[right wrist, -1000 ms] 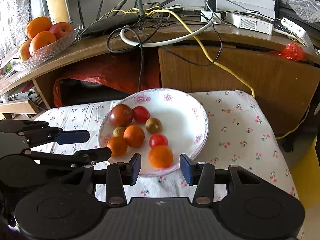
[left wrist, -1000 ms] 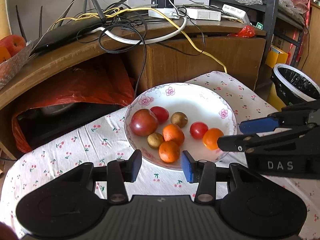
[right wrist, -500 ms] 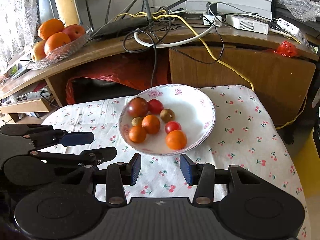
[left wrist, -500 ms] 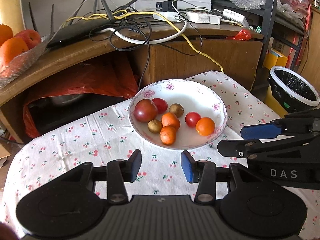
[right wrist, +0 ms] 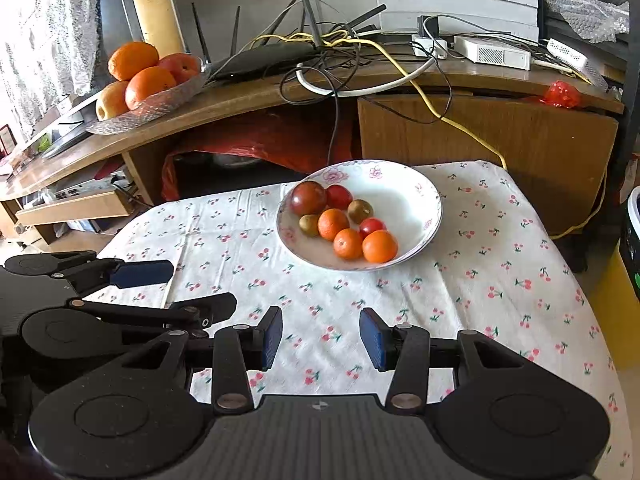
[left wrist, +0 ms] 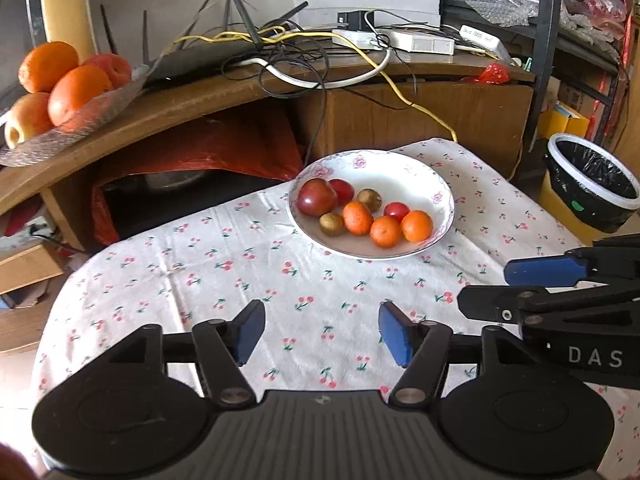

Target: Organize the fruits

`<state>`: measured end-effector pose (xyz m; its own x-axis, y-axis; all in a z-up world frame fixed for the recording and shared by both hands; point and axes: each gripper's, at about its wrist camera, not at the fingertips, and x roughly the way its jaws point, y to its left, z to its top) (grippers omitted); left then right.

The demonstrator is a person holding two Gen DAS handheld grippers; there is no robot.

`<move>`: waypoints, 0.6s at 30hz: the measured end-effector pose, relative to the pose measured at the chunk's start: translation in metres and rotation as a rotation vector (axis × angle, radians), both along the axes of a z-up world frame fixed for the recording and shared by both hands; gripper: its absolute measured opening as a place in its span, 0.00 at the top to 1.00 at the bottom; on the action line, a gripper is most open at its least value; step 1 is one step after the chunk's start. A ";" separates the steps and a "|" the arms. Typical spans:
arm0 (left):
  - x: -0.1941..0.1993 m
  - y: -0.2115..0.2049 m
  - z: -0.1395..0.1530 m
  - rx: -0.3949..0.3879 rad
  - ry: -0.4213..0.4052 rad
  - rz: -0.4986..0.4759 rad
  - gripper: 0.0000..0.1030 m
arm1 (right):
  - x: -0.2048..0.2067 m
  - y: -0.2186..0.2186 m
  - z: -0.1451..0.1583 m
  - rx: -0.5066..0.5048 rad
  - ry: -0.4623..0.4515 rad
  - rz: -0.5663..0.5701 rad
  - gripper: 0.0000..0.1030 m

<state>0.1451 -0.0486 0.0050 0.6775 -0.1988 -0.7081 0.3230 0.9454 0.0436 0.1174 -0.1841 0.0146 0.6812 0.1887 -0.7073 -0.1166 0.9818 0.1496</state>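
Fruits (left wrist: 362, 212) sit grouped in a white floral plate (left wrist: 436, 196) toward the far side of the counter, on a cherry-print cloth (left wrist: 224, 268): three small oranges (right wrist: 348, 243), two red tomatoes (right wrist: 338, 196), one larger dark red fruit (right wrist: 308, 198), two brown-green fruits (right wrist: 360, 210). Left gripper (left wrist: 321, 330): jaws spread wide, nothing between the blue pads, over bare cloth on the near side, well apart from the plate. Right gripper (right wrist: 321, 338): likewise wide open and empty, just beside the left one. A glass dish (right wrist: 152, 106) with larger oranges and apples rests on the wooden shelf (right wrist: 256, 92) behind. Bin (left wrist: 592, 184) with black liner at right.
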 end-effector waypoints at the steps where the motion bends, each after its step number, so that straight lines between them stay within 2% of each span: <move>1: -0.003 0.001 0.001 0.004 -0.006 0.002 0.31 | -0.003 0.001 0.001 0.002 -0.002 0.000 0.61; 13: -0.038 0.017 0.009 -0.032 -0.020 0.030 0.27 | -0.036 0.015 0.010 0.016 -0.018 0.006 0.61; 18: -0.056 0.027 0.013 -0.083 -0.014 0.051 0.26 | -0.054 0.021 0.017 0.024 -0.038 0.010 0.61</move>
